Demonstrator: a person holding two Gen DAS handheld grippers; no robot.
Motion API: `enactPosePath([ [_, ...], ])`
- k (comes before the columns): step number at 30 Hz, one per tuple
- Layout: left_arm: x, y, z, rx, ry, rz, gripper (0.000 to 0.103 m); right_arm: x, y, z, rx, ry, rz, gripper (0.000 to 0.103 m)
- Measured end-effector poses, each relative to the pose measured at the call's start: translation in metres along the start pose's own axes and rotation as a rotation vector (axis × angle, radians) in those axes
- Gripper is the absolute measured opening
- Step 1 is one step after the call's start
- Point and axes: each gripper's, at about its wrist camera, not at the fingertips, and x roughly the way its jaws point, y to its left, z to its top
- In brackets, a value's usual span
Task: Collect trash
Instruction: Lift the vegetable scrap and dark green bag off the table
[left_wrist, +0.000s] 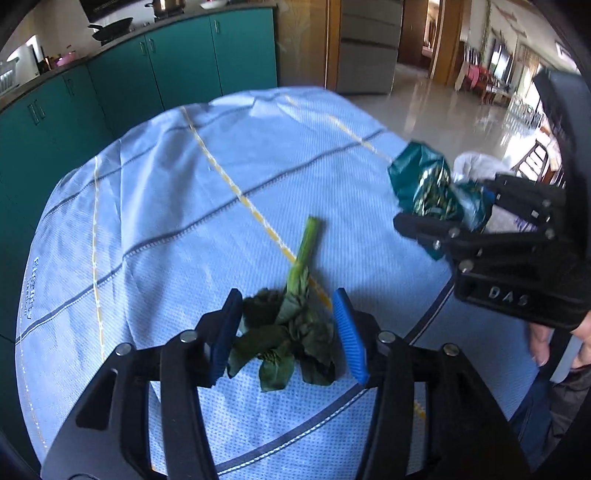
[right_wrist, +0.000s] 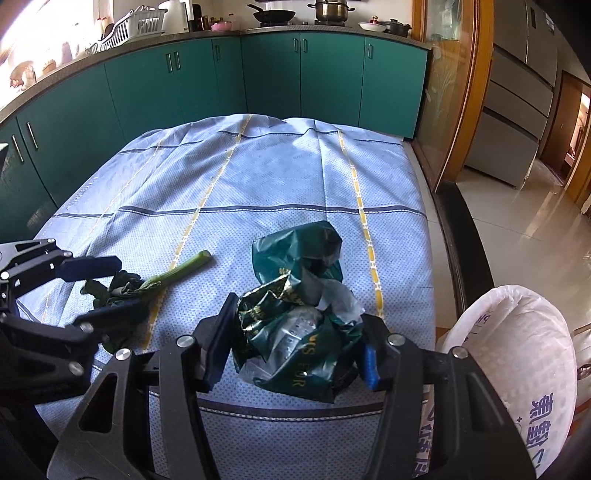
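A pale blue checked tablecloth (right_wrist: 280, 177) covers the table before teal kitchen cabinets (right_wrist: 207, 77). The left gripper (left_wrist: 288, 332) straddles a wilted green leafy stalk (left_wrist: 295, 317), unclamped; the right gripper (right_wrist: 295, 343) grasps a crumpled dark green plastic bag (right_wrist: 295, 314).

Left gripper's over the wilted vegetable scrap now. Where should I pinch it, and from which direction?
Grip the vegetable scrap at its bunched dark leaves, coming down from above as the left gripper already stands, open, pads either side. The clump is the bulkiest part and fills the gap; the pale stalk is thin, lies flat on the tablecloth and points away, so pads would likely slip off it.
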Motion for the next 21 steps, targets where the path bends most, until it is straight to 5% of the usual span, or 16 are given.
enactPosePath([
  [10,0.0024,0.0025,-0.0001,-0.002,0.008,-0.001,0.031,0.0024,0.0013,-0.0019,-0.008,0.007,-0.003,0.057],
  [21,0.0005,-0.0015,0.0004,0.012,-0.001,0.015,0.027,0.0087,0.0041,-0.0056,-0.016,0.036,-0.012,0.059],
])
